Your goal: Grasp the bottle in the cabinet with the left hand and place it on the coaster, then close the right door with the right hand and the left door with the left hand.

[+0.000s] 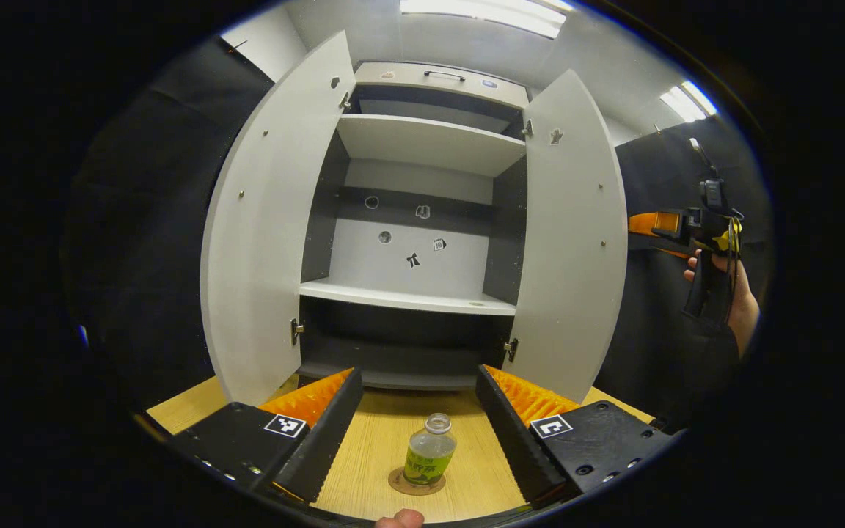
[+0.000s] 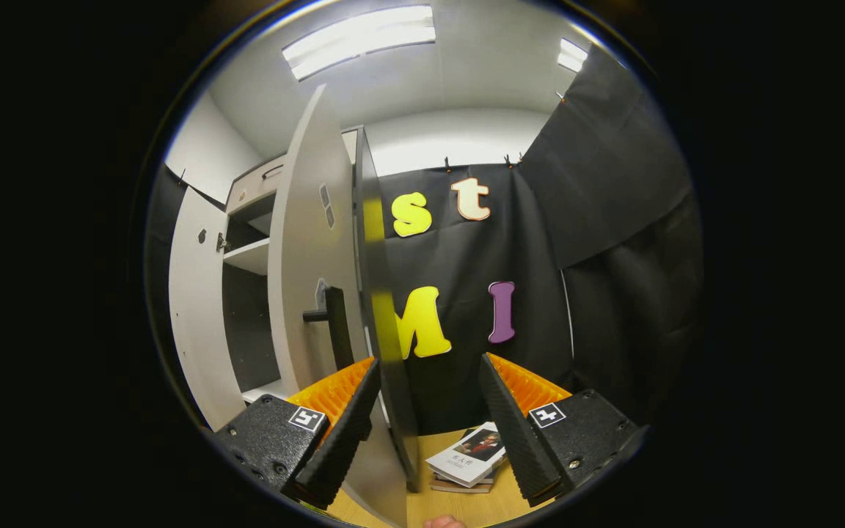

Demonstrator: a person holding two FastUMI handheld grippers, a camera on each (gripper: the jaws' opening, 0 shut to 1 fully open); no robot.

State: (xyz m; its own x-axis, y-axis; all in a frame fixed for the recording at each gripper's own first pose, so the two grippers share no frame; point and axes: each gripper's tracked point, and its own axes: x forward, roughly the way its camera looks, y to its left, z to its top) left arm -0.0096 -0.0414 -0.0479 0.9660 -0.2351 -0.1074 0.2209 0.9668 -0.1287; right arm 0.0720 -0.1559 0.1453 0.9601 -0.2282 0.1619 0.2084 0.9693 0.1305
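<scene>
Left gripper point(image 1: 419, 422) wide open, holding nothing; bottle point(image 1: 429, 458) stands upright on coaster point(image 1: 416, 482) on the table point(image 1: 371, 455), between and just ahead of its fingers. Both cabinet doors open beyond. Right gripper point(image 2: 428, 411) wide open, right door point(image 2: 312, 293) edge between its fingers, books point(image 2: 470, 458) just ahead.

Bright ceiling light panels point(image 1: 483, 13) glare overhead, the lower cabinet recess point(image 1: 400, 341) sits shadowed, and fisheye bends the edges.
</scene>
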